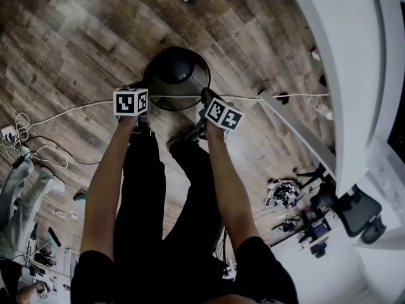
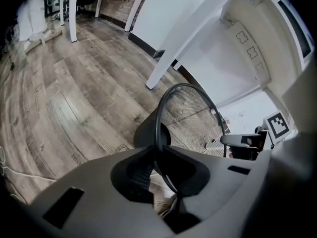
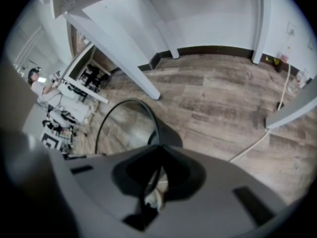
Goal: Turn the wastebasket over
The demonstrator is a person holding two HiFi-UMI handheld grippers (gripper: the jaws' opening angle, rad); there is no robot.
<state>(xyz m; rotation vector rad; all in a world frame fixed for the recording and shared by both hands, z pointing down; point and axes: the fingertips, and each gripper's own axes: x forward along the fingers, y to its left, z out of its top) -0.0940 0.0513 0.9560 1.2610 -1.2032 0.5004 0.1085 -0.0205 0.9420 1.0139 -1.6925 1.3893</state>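
Observation:
A black mesh wastebasket (image 1: 177,71) hangs tilted just above the wood floor, in front of the person's legs, its dark rounded body toward the head view's camera. My left gripper (image 1: 136,106) is shut on the left side of its wire rim, my right gripper (image 1: 212,106) on the right side. In the left gripper view the rim hoop of the wastebasket (image 2: 190,115) runs down between the jaws of the left gripper (image 2: 159,150), and the right gripper (image 2: 247,143) shows across the mesh. The right gripper view shows the wastebasket (image 3: 168,133) rim pinched in the right gripper (image 3: 156,155).
A white cable (image 1: 63,109) crosses the floor under the basket. A white desk (image 1: 342,75) stands at the right, with slanted legs (image 2: 163,63) close behind the basket. An office chair (image 1: 354,208) and small gear lie at lower right; cables and clutter (image 1: 25,144) at the left.

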